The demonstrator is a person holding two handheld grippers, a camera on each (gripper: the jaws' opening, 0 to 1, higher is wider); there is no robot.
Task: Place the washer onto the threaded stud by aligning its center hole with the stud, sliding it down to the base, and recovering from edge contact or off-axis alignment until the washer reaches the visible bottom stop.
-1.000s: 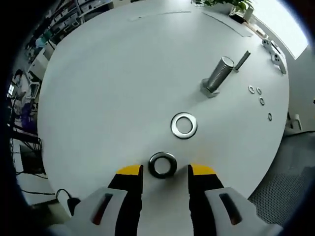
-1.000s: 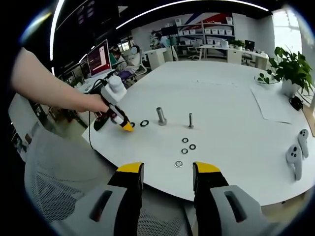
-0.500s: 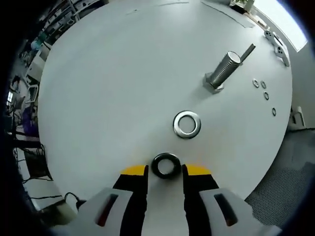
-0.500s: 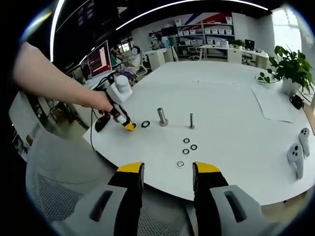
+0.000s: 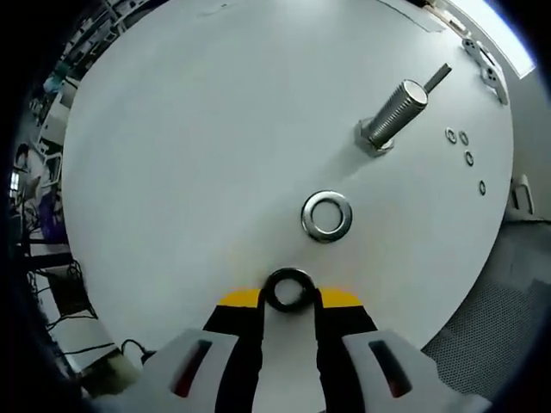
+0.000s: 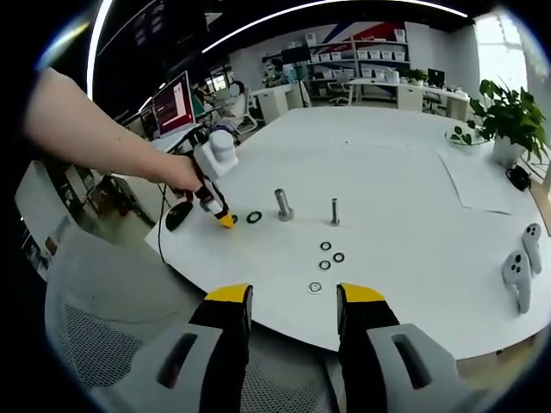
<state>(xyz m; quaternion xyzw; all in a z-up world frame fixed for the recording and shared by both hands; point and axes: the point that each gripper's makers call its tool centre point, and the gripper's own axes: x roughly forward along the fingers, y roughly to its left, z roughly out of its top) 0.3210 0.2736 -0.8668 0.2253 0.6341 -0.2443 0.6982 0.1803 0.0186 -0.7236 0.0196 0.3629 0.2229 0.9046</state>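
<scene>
Black ring washer [image 5: 289, 291] sits pinched in my left gripper [image 5: 289, 298]; next I lift it to the big steel threaded stud [image 5: 394, 114]. My right gripper [image 6: 293, 303] hangs spread.

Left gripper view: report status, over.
Left tool jaws flank the dark washer flat on the table. Right tool open, idle off the table edge. Big stud upright; silver washer lies between.

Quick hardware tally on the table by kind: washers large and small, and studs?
Large washers: 2, one black at the left gripper tips, one silver
Small washers: 4
Threaded studs: 2, thick and thin
Total: 8
</scene>
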